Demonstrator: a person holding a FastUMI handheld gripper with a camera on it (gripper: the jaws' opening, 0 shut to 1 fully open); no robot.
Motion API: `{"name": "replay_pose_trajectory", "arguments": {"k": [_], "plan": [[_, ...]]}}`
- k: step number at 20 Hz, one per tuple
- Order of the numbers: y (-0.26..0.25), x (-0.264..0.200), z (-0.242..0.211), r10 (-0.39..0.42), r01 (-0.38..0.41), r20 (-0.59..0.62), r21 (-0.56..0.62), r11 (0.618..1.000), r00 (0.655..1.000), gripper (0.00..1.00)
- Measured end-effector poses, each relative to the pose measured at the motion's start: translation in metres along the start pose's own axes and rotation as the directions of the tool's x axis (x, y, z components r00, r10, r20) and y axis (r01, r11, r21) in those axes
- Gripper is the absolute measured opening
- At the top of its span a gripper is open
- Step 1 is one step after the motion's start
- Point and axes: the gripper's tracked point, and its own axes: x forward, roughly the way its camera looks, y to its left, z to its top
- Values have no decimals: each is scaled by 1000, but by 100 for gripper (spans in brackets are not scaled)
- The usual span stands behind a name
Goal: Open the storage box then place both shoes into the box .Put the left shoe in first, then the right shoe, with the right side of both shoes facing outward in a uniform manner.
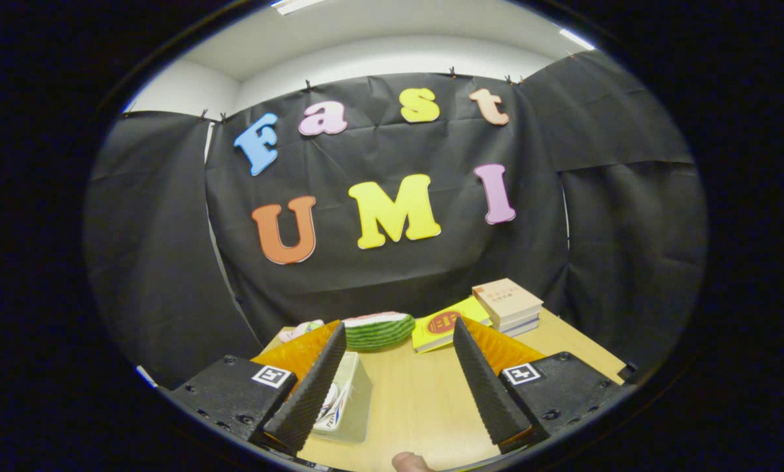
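My gripper [398, 337] is held up above a wooden table [411, 400], its two fingers spread wide with nothing between them. A clear storage box [352, 396] stands on the table just inside my left finger, partly hidden by it. Through its wall I see a white shoe [332, 403] with red and blue markings. I cannot tell whether the box's door is open. A fingertip [410, 462] of a person shows at the near edge of the table.
Beyond the fingers lie a watermelon-slice toy [379, 330], a yellow book [444, 326] and a stack of books [509, 305] toward the far right of the table. A small pale object [300, 330] sits at the far left. Black cloth walls close the booth behind.
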Motion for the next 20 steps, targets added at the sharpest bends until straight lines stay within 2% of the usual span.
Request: {"name": "replay_pose_trajectory", "arguments": {"k": [4, 10, 14, 20], "plan": [[-18, -36, 16, -15, 17, 85, -19, 1000, 996, 100], [-13, -90, 27, 5, 16, 215, -95, 995, 977, 100], [4, -112, 14, 4, 14, 217, -80, 997, 976, 100], [28, -135, 11, -37, 85, 274, -167, 982, 961, 100]]}}
